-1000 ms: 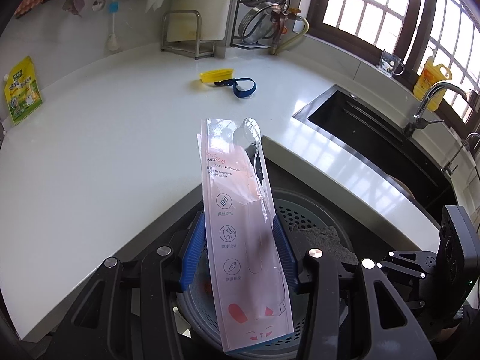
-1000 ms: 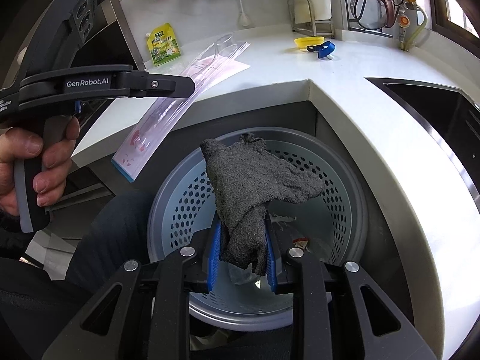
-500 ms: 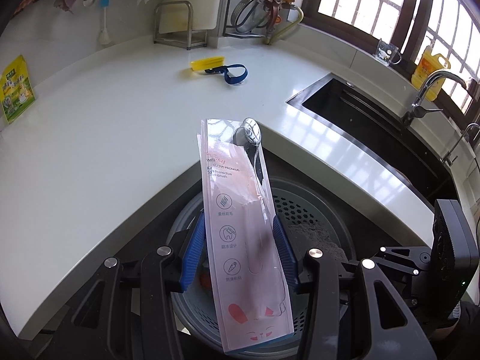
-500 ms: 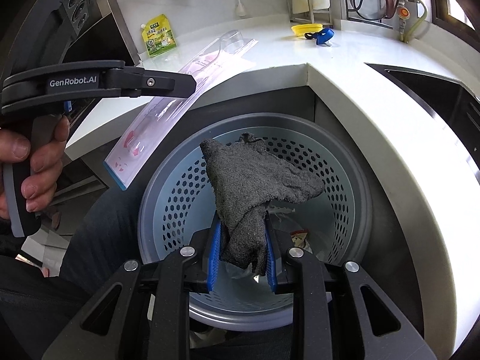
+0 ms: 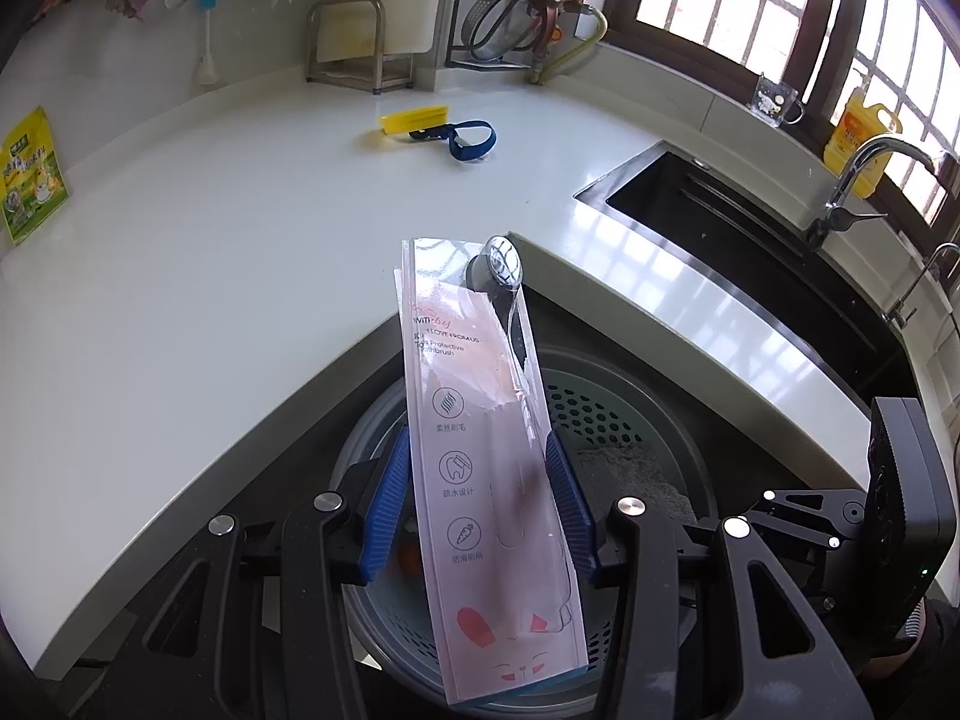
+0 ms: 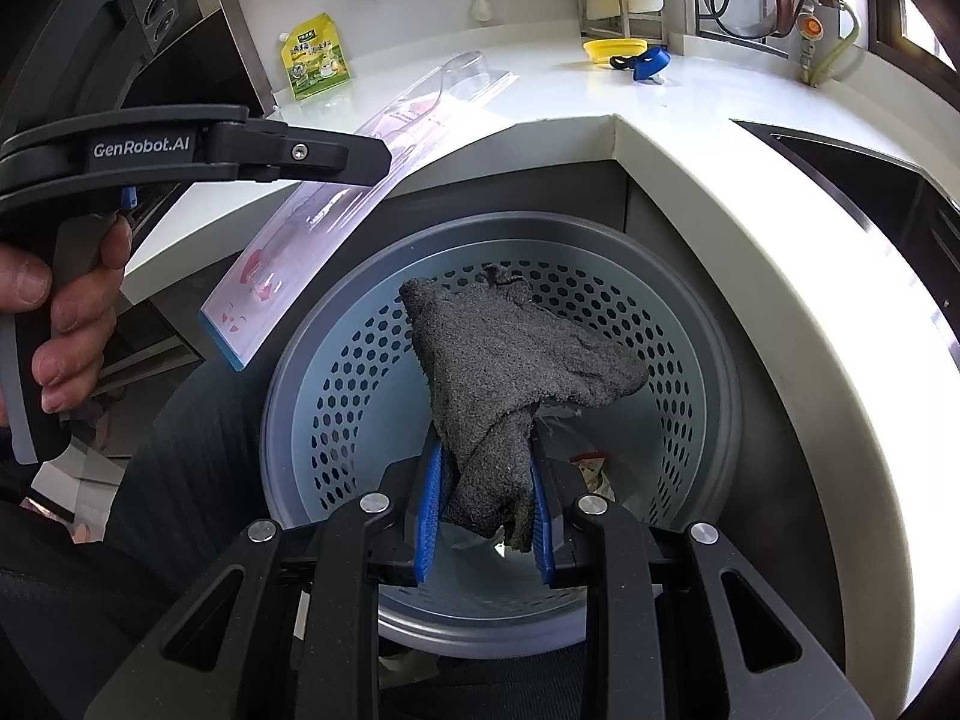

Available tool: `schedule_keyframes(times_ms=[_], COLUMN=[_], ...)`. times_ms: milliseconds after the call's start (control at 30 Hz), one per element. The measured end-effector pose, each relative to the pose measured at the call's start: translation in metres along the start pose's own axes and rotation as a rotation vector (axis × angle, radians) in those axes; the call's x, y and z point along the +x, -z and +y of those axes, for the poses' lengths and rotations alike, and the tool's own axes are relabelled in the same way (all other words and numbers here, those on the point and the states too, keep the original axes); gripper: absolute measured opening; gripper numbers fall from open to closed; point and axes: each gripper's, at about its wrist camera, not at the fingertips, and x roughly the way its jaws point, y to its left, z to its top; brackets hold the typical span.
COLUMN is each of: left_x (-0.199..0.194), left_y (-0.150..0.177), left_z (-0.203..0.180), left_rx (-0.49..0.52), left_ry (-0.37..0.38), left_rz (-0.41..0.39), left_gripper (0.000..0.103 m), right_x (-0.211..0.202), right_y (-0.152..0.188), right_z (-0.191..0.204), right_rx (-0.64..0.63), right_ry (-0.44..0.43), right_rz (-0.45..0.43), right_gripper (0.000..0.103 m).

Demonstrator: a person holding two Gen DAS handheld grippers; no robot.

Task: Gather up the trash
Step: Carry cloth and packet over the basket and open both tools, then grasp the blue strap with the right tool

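Observation:
My left gripper (image 5: 477, 501) is shut on a long pink toothbrush package (image 5: 486, 450) and holds it over the round perforated trash bin (image 5: 630, 414); the package also shows in the right wrist view (image 6: 336, 210), left of the bin (image 6: 336, 372). My right gripper (image 6: 483, 516) is shut on a dark grey rag (image 6: 510, 354) and holds it above the bin's opening. The rag shows in the left wrist view (image 5: 624, 468) behind the package. Some scraps (image 6: 591, 465) lie at the bin's bottom.
A white countertop (image 5: 210, 264) curves around the bin. On it lie a yellow dish with a blue strap (image 5: 438, 129) and a green pouch (image 5: 27, 180) by the wall. A dark sink (image 5: 750, 240) with a faucet (image 5: 858, 180) is at right.
Both grippers have moved a little further over the bin, still holding the package and the rag. The bin fills more of both views.

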Motion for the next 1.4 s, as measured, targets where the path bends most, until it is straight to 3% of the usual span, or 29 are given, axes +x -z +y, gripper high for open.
schedule_keyframes(times_ms=[67,133,300,433,667,767,1000,1133,1400], left_x=[0.001,0.002,0.005,0.005,0.014,0.020,0.037,0.038,0.027], left_y=[0.001,0.002,0.002,0.000,0.004,0.008,0.014,0.014,-0.004], left_z=[0.001,0.000,0.001,0.002,-0.003,-0.008,-0.013,-0.012,0.000], left_rx=[-0.002,-0.003,-0.001,-0.003,-0.001,0.009,0.030,0.024,0.005], left_ry=[-0.001,-0.002,-0.006,-0.008,-0.004,0.004,-0.002,-0.019,-0.052], left_rz=[0.001,0.003,0.011,0.010,0.029,0.043,0.086,0.076,0.024], left_gripper=[0.045,0.045,0.045,0.045,0.045,0.045,0.048,0.067,0.068], right_x=[0.002,0.003,-0.006,-0.025,-0.082,-0.090,-0.091,-0.085,-0.076], right_y=[0.000,0.001,0.000,-0.003,-0.020,-0.030,-0.050,-0.059,-0.086], right_z=[0.000,0.000,-0.001,-0.004,-0.012,-0.021,-0.034,-0.036,-0.050], right_rx=[-0.005,-0.005,0.002,0.006,0.030,0.050,0.073,0.072,0.091], right_ry=[0.016,0.030,0.033,0.055,0.089,0.095,0.077,0.068,0.057], right_rz=[0.010,0.010,-0.030,-0.082,-0.284,-0.326,-0.351,-0.349,-0.373], right_gripper=[0.027,0.039,0.055,0.057,0.060,0.060,0.060,0.060,0.061])
